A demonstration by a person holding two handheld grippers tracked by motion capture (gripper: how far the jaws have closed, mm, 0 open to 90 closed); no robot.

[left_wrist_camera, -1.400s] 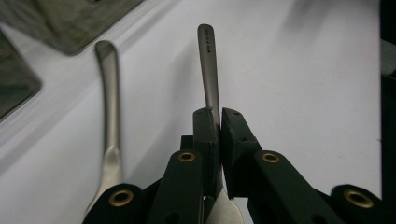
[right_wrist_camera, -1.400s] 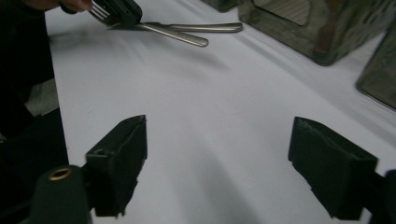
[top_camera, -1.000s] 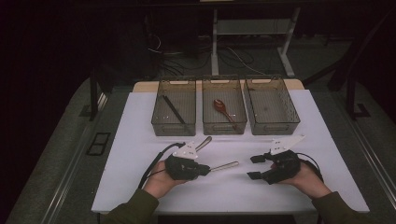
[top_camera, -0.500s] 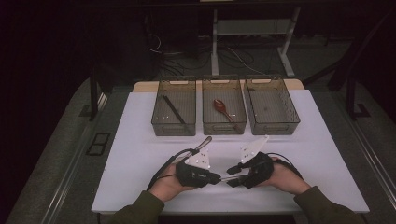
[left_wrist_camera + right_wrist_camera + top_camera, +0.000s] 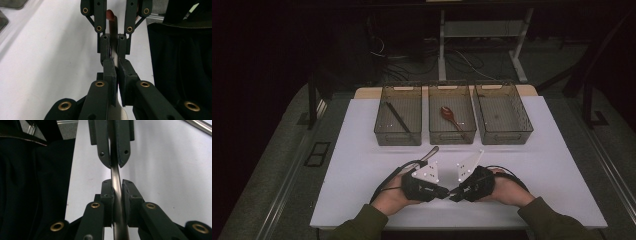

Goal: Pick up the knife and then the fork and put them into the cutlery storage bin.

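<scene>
Your left gripper (image 5: 443, 192) clamps a smooth, thin metal utensil (image 5: 115, 176) low over the white table (image 5: 362, 165) near its front edge. Your right gripper (image 5: 455, 195), tip to tip with it, has just been closing its jaws onto that same handle. Both hands sit level, knuckles out. Three clear mesh-walled bins (image 5: 398, 137) stand behind; one holds a dark stick (image 5: 397, 116), one a brown spoon (image 5: 450, 116).

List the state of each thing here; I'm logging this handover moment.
left gripper: shut on the metal utensil.
right gripper: jaws have just been closing, pads now against the same utensil's handle.
metal utensil: held between both grippers, above the table.
left bin: holds a dark stick.
middle bin: holds a wooden spoon.
right bin: looks empty.
</scene>
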